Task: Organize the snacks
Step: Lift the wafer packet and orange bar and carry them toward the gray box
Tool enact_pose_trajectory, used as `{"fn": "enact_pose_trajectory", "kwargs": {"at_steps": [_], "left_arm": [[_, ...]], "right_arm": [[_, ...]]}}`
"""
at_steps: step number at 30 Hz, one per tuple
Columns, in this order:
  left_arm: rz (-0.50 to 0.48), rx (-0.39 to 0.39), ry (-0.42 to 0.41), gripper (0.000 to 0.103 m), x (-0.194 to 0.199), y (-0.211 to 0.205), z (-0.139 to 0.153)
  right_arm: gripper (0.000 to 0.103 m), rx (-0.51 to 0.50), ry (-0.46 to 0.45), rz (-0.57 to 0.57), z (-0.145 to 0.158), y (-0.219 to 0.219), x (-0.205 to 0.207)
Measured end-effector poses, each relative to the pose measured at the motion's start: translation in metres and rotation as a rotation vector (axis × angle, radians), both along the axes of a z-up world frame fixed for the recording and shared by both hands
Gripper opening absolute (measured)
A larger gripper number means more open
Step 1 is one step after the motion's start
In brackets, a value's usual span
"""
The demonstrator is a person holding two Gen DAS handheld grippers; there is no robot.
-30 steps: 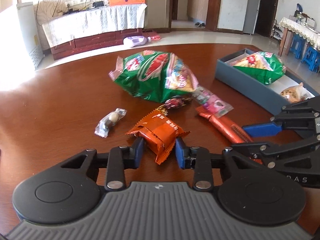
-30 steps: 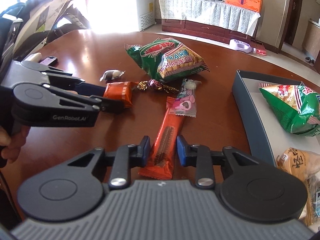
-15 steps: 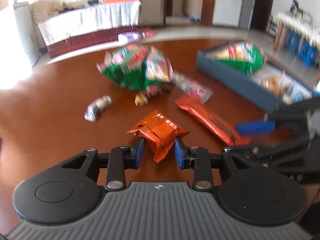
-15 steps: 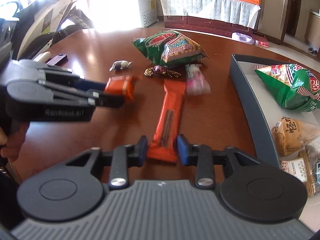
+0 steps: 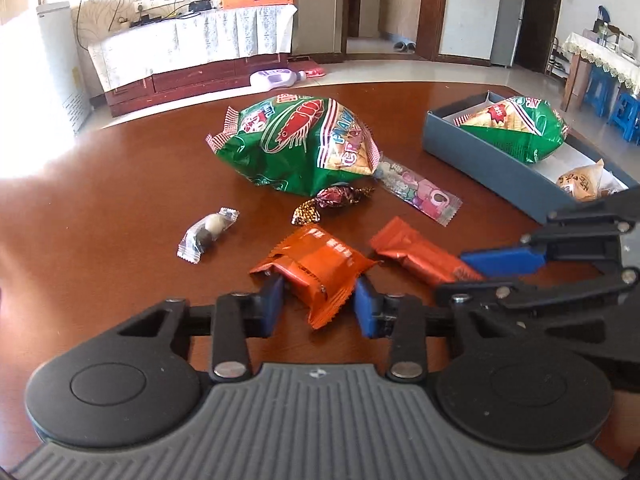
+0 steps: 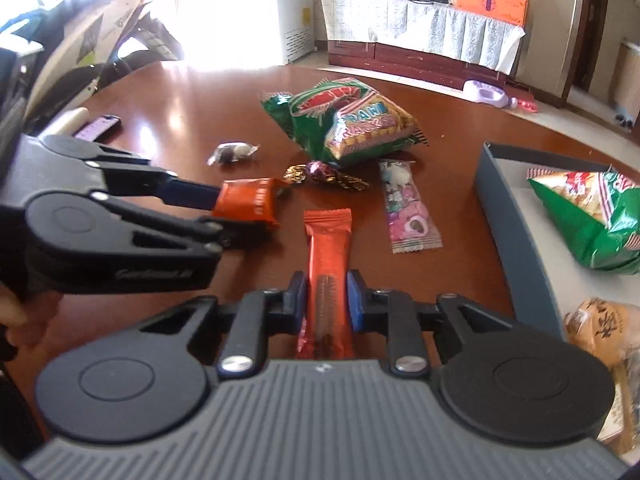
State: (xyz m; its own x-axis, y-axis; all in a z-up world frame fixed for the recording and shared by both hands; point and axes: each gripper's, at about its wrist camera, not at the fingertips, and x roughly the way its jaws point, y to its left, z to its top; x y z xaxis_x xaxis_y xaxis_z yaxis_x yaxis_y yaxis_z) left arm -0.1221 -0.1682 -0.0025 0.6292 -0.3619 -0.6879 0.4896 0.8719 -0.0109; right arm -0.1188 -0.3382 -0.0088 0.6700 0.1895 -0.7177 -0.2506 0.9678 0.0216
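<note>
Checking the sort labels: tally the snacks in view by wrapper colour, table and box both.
Green: 2, green cracker bag on table, green cracker bag in box
Orange: 2, square orange pack, long orange bar
Pink: 1, pink candy packet
Dark foil: 1, foil candy
Clear: 1, clear-wrapped candy
Tan: 1, tan bun packet
Total: 8

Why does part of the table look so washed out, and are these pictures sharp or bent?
Left wrist view: sun glare bleaches the table at far left; snacks are sharp; the door frames bow, fisheye distortion. Right wrist view: the window blows out white above the table's far edge, and the left gripper looks slightly soft.
</note>
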Motion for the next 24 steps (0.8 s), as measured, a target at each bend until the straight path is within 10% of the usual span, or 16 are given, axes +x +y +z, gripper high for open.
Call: {"fn": "enact_pose_trajectory", "kwargs": {"at_steps": [20, 24], "left_arm": [[0.018, 0.045, 0.017, 0.040, -0.019, 0.006, 0.005], [0.021, 0.069, -0.017, 0.050, -0.020, 0.008, 0.009]], "right_arm": [[0.038, 0.027, 0.013, -0.007, 0.003, -0.001, -0.017], [0.025, -0.045, 0.012, 0.011, 0.003, 0.011, -0.013]]}}
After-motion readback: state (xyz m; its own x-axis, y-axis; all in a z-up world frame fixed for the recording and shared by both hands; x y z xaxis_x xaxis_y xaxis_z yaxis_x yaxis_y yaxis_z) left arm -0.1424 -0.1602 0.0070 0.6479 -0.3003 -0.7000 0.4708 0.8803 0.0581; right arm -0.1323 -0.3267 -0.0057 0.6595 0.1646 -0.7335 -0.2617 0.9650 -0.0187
